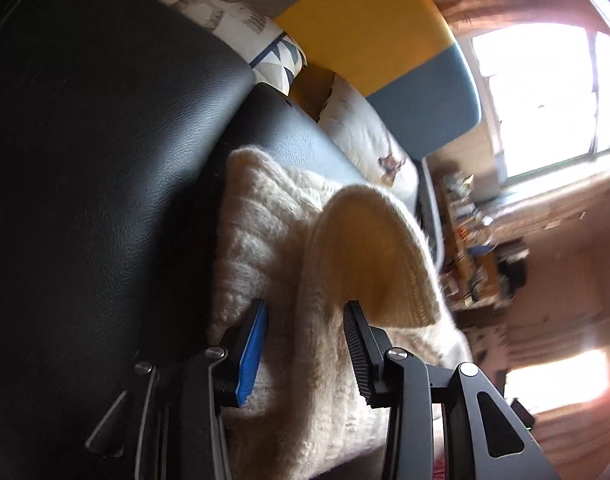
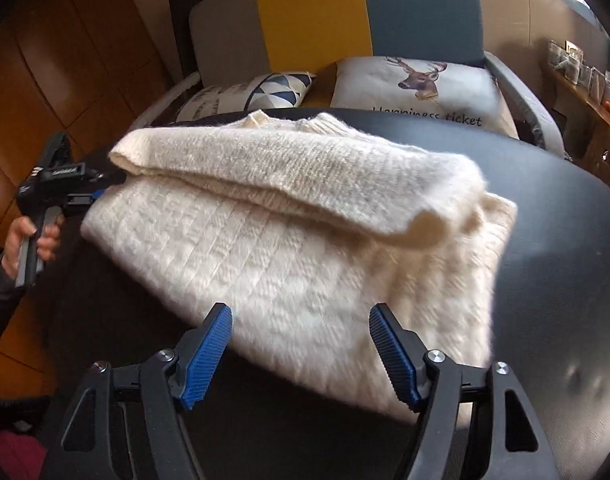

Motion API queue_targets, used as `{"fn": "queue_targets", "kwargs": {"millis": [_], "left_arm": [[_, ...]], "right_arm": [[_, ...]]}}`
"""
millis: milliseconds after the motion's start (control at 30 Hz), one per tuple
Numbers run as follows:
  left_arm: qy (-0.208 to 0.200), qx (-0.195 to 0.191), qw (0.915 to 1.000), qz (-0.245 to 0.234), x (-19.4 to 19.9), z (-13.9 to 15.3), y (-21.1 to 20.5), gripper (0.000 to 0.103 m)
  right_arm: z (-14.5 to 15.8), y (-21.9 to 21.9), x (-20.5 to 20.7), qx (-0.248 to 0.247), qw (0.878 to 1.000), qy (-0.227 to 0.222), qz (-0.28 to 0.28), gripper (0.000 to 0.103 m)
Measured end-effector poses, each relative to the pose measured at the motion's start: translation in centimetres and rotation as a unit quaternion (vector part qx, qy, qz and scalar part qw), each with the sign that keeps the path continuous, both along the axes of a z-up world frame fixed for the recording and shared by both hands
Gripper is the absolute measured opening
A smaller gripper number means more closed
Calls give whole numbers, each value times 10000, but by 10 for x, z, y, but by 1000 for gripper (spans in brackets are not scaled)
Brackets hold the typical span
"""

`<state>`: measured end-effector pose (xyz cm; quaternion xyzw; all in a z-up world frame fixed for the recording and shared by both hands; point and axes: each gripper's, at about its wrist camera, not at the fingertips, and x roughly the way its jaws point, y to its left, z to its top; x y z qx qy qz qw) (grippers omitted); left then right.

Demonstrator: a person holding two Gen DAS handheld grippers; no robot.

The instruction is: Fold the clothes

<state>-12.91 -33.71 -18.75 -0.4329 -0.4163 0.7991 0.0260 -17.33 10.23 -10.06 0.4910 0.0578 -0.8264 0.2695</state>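
While we're hovering the right hand-held gripper (image 2: 301,354) wide open and empty, the cream sweater (image 2: 289,240) is lying just ahead, long axis running crosswise; the left hand-held gripper (image 1: 305,344) is sitting at its far-left end, part-open around knit, so nearer.

Place: a home living room.
Signs: sofa (image 2: 337,16) in grey, yellow and blue; deer-print cushion (image 2: 421,84); bright window (image 1: 545,96); cluttered wooden shelf (image 2: 585,92).
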Motion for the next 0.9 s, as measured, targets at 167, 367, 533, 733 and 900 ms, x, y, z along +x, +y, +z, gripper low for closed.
{"fn": "queue_targets", "kwargs": {"millis": [167,367,533,733,900], "left_arm": [[-169,-772,9958,-465,-8,7,22,40],[-241,-1027,9905,-877,3,7,35,40],[-245,-962,9897,-1031,33,7,41,40],[-301,-976,9879,-1171,82,9,49,40],[-328,-1176,9847,-1245,126,20,54,40]], "right_arm": [[-28,-17,-11,566,9982,-188,-62,75],[-28,-5,4,562,9968,-563,-69,75],[-25,6,38,429,9958,-812,-43,75],[-18,17,94,272,9946,-1002,70,75],[-1,46,131,-854,9889,-1211,-120,74]]}}
